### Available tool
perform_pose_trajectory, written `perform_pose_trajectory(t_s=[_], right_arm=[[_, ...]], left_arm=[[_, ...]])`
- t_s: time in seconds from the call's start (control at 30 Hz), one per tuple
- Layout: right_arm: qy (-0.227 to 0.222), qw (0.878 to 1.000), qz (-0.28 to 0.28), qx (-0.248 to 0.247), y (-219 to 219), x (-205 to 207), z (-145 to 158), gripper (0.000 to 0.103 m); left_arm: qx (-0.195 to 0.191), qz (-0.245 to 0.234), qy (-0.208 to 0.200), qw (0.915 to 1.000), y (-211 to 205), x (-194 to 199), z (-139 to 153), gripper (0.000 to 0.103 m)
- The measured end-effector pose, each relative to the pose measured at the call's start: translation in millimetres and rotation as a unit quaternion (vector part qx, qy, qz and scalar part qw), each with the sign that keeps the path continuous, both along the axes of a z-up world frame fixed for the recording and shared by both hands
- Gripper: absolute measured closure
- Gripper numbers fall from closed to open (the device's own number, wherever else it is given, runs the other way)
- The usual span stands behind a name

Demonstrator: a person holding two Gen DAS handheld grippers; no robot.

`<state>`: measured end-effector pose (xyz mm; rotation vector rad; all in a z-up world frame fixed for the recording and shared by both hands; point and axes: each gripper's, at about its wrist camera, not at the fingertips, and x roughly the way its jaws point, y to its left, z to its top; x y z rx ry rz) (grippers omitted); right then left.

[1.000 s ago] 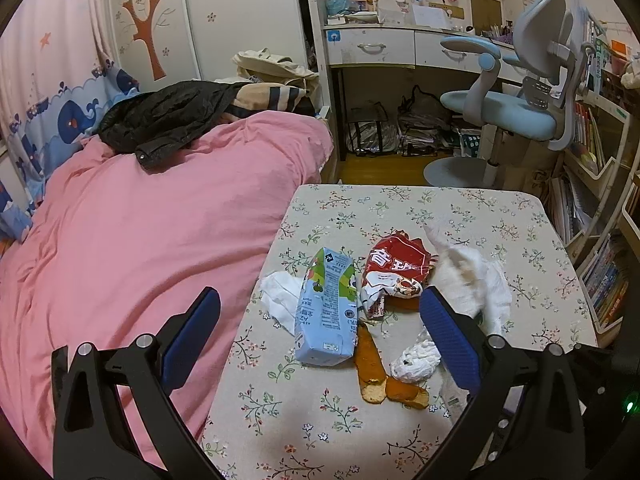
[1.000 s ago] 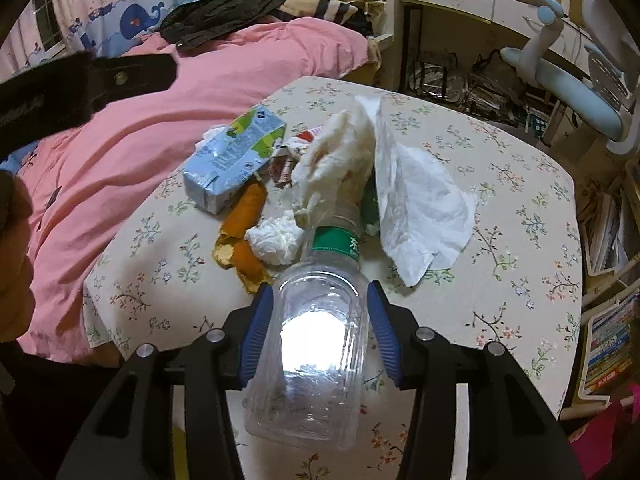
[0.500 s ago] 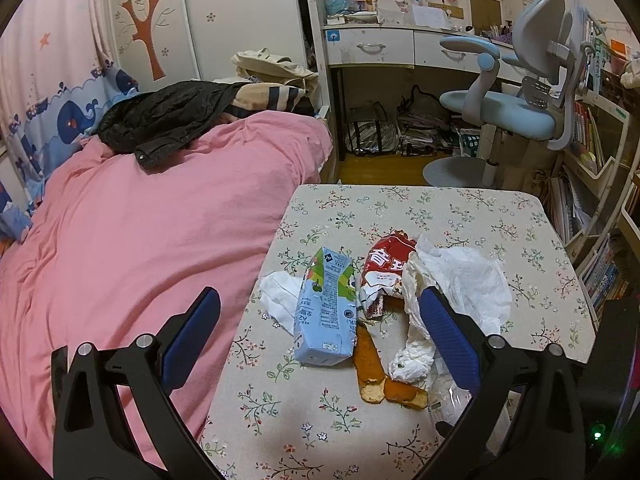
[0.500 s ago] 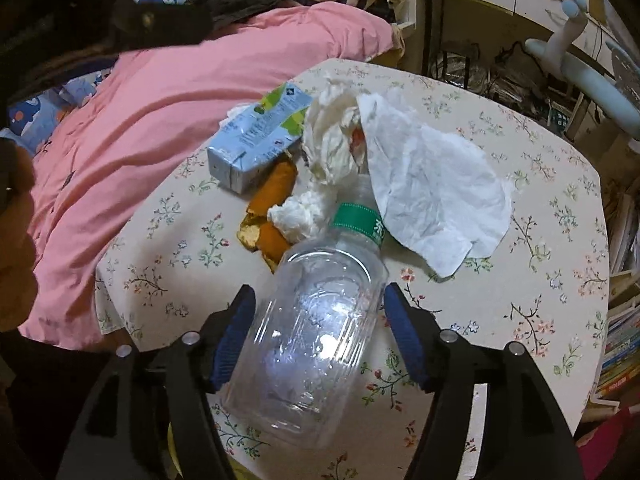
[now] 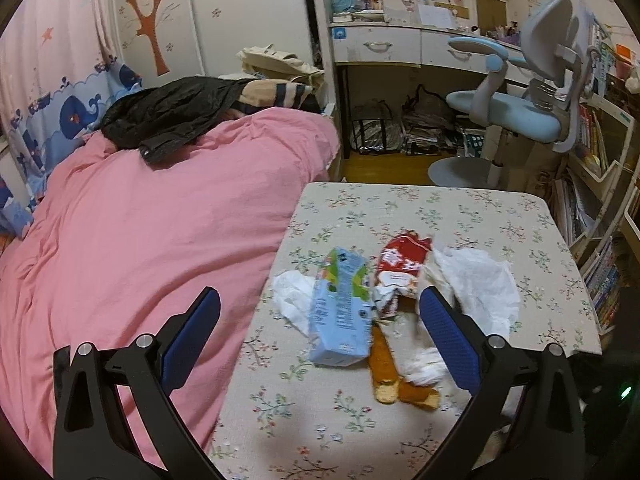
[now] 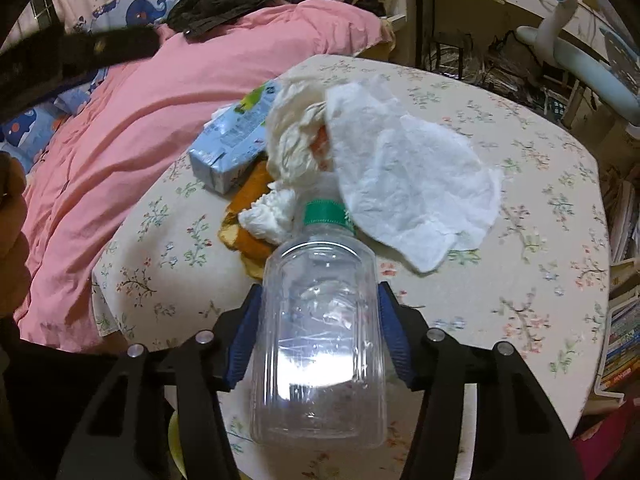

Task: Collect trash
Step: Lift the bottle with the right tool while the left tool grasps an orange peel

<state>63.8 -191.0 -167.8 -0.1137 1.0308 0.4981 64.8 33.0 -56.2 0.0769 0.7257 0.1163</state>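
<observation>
Clear thin-walled plastic bottle with green cap band (image 6: pixel 320 320) sits between blue pads of right gripper (image 6: pixel 318 336), neck pointing away toward trash pile on floral-cloth table (image 6: pixel 540 240). Jaws closing at this moment; pads look seated on both flanks of bottle body, so clamped on bottle. Looks empty, so probably very light, but walls likely flex and slick: squeeze too hard and will dent or squirt out forward. Best hold judged at mid-body where pads are now, not at tapered shoulder. Neck touches large crumpled white paper tissue (image 6: pixel 412 184) and small balled tissue (image 6: pixel 268 216); both soft, near weightless, likely to drag along or cling if bottle lifts. Left gripper (image 5: pixel 320 336) spread wide, nothing between pads, hovering over near table edge. Within reach: light-blue and green drink carton lying on its side (image 5: pixel 340 312), stiff-ish card, take across narrow faces; red crinkled snack wrapper (image 5: pixel 400 268), floppy, pinch a fold; orange peel strips (image 5: pixel 386 368), limp, pinch at one end.
</observation>
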Motion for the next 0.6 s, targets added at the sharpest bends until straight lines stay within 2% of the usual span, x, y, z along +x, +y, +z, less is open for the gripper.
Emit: perform_pose_trajectory(t_s=[0.17, 0.3, 0.37, 0.43, 0.5, 0.6], right_arm=[[0.001, 1.0, -0.021, 0.0, -29, 2, -4, 0.048], [0.007, 1.0, -0.024, 0.003, -43, 1, -5, 0.047], [0.013, 1.0, -0.023, 0.002, -47, 0, -6, 0.047], [0.016, 1.0, -0.016, -0.003, -47, -3, -6, 0.047], [0.016, 1.0, -0.012, -0.009, -47, -4, -6, 0.047], [0.029, 0.999, -0.005, -0.02, -49, -6, -16, 0.046]], left_arm=[[-0.033, -0.028, 0.035, 0.9984, 18, 5, -9, 0.007], [-0.003, -0.031, 0.055, 0.998, 15, 8, -26, 0.007], [-0.001, -0.035, 0.069, 0.997, 15, 10, -35, 0.007], [-0.012, -0.057, 0.098, 0.9935, 9, 11, -49, 0.007], [-0.022, -0.098, 0.132, 0.9862, -3, 10, -61, 0.008], [-0.013, -0.142, 0.146, 0.9789, -28, 5, -73, 0.011]])
